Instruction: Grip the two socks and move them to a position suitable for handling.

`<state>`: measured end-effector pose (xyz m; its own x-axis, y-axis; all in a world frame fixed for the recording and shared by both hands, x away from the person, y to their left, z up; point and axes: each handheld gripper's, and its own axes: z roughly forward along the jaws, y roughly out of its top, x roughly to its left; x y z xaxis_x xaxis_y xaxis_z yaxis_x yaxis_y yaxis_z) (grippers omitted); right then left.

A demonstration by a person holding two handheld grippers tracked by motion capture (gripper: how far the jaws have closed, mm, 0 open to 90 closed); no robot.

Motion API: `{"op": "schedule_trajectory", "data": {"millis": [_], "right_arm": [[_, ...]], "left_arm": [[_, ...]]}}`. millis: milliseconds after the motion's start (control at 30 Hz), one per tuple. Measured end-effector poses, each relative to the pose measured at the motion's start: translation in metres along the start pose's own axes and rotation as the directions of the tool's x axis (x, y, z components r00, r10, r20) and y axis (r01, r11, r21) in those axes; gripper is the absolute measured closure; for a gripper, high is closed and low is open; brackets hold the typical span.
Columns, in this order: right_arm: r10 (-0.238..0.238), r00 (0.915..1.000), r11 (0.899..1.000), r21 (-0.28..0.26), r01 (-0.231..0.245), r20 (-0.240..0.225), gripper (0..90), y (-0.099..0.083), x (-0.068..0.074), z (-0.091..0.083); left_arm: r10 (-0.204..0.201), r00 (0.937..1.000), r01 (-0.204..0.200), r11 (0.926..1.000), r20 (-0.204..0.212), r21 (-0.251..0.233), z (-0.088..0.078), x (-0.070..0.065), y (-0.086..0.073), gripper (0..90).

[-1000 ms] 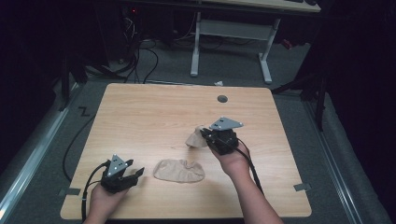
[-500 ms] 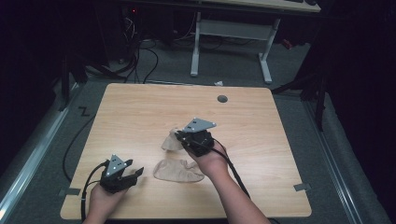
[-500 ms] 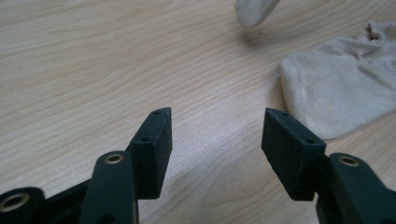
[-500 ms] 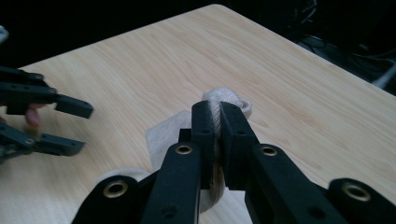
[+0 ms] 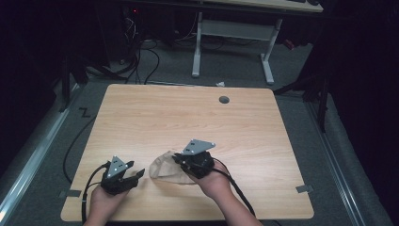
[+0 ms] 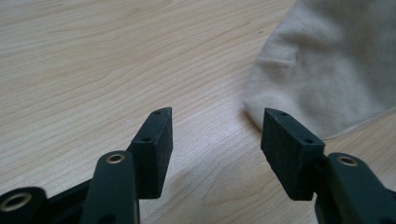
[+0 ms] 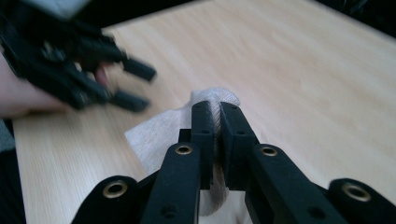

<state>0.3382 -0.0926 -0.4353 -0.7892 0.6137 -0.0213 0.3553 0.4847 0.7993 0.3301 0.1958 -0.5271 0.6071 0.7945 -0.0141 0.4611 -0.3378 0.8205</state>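
Beige knit fabric, a soft cloth [image 5: 165,167], is seen lying on the near half of the wooden table [image 5: 263,127], between the two hands. A fold of it is pinched between the pressed-together jaws of the right gripper [image 7: 215,122], with the bunched edge showing just past their tips. The left gripper [image 6: 215,140] is held low over the bare wood just beside the cloth's rounded edge, its jaws spread wide and empty.

The cloth is judged to be light, limp and not fragile; it will likely sag and drag rather than keep a shape, so a hem or corner is the better place for a hold, and a second grip at the near rounded edge would allow it to be spread or folded. Little slipping is expected against the dark pads.

Ample open wood is left toward the far side and the right. The near table edge lies close to both hands, so room toward the person is limited.
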Motion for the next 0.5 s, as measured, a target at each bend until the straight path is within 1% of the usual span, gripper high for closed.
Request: {"op": "schedule_trajectory", "data": {"millis": [33,67,100,133,167,200,233,267,300,333,367,400,500], "right_arm": [[0.012,0.9999,1.0,0.013,-0.012,0.004,85.6,-0.008,-0.003,0.0],[0.012,0.9999,1.0,0.013,-0.012,0.004,85.6,-0.008,-0.003,0.0],[0.028,0.9996,0.999,0.024,-0.028,0.004,85.6,-0.015,-0.005,-0.001],[0.049,0.9987,0.998,0.043,-0.05,0.016,85.5,-0.028,-0.009,0.0],[0.049,0.9987,0.998,0.043,-0.05,0.016,85.5,-0.028,-0.009,0.0],[0.069,0.9973,0.996,0.059,-0.071,0.024,85.5,-0.04,-0.013,0.001],[0.069,0.9973,0.996,0.059,-0.071,0.024,85.5,-0.04,-0.013,0.001],[0.095,0.995,0.992,0.082,-0.097,0.031,85.5,-0.051,-0.017,0.004],[0.095,0.995,0.992,0.082,-0.097,0.031,85.5,-0.051,-0.017,0.004],[0.098,0.9947,0.991,0.083,-0.101,0.031,85.5,-0.054,-0.017,0.005],[0.113,0.993,0.988,0.097,-0.116,0.035,85.4,-0.063,-0.02,0.009],[0.113,0.993,0.988,0.097,-0.116,0.035,85.4,-0.063,-0.02,0.009],[0.128,0.9912,0.987,0.097,-0.131,0.035,85.4,-0.071,-0.021,0.012]], "left_arm": [[0.0,1.0,0.0,1.0,0.0,0.0,0.0,0.0,0.0,44.2],[0.005,1.0,-0.005,1.0,0.001,0.003,0.0,-0.001,0.0,44.2],[0.006,1.0,-0.006,1.0,0.002,0.004,0.001,-0.002,0.0,44.2],[0.007,1.0,-0.007,0.9999,0.005,0.009,0.002,-0.003,0.0,44.2],[0.007,1.0,-0.007,0.9999,0.005,0.009,0.002,-0.003,0.0,44.2],[0.004,1.0,-0.004,1.0,0.007,0.006,0.002,-0.004,0.0,44.4],[0.004,1.0,-0.004,1.0,0.007,0.006,0.002,-0.004,0.0,44.4],[0.003,0.9999,-0.003,1.0,0.016,0.006,0.002,-0.004,0.0,44.6],[0.003,0.9999,-0.003,1.0,0.016,0.006,0.002,-0.004,0.0,44.6],[-0.003,0.9994,0.003,1.0,0.035,0.002,0.002,-0.005,0.001,44.6],[-0.005,0.9989,0.005,0.9999,0.047,-0.01,0.001,-0.007,0.002,44.6],[-0.005,0.9989,0.005,0.9999,0.047,-0.01,0.001,-0.007,0.002,44.7],[-0.006,0.9974,0.008,0.9997,0.072,-0.022,0.001,-0.01,0.003,45.0]]}}
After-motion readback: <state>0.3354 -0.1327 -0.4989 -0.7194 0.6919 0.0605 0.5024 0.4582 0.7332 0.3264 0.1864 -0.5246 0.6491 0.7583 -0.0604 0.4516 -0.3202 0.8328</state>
